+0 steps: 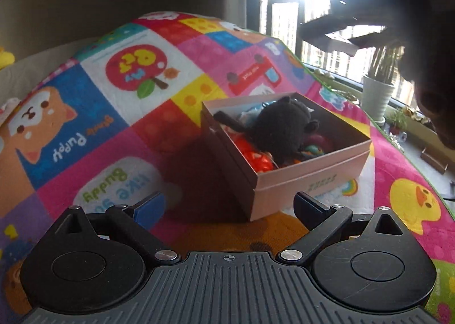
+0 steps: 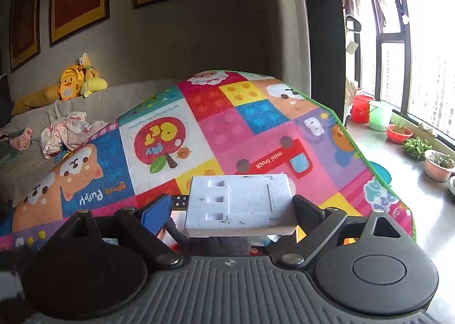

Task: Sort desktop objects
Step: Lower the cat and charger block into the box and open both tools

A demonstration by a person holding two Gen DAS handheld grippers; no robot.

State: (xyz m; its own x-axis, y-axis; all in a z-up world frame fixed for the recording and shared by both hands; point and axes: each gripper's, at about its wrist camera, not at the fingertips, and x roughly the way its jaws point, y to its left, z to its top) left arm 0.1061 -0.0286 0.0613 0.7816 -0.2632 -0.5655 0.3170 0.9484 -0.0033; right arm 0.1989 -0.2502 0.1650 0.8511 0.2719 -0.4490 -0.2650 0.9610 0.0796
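Observation:
A pink cardboard box (image 1: 307, 179) stands on the colourful play mat (image 1: 119, 130). It holds a black plush toy (image 1: 281, 125), an orange toy (image 1: 253, 157) and other small items. My left gripper (image 1: 229, 207) is open and empty, just in front of the box's near corner. My right gripper (image 2: 230, 207) is shut on a flat white plastic device (image 2: 241, 204) with a dark strip at its left end, held above the box; the black plush (image 2: 216, 245) shows beneath it. In the left wrist view the right gripper (image 1: 349, 31) is a dark shape high above the box.
Potted plants (image 2: 438, 164) and red and green buckets (image 2: 369, 112) line the window sill on the right. A sofa with yellow plush ducks (image 2: 71, 82) and crumpled clothes (image 2: 62, 130) is at the back left. The mat's green edge (image 2: 358, 142) drops off on the right.

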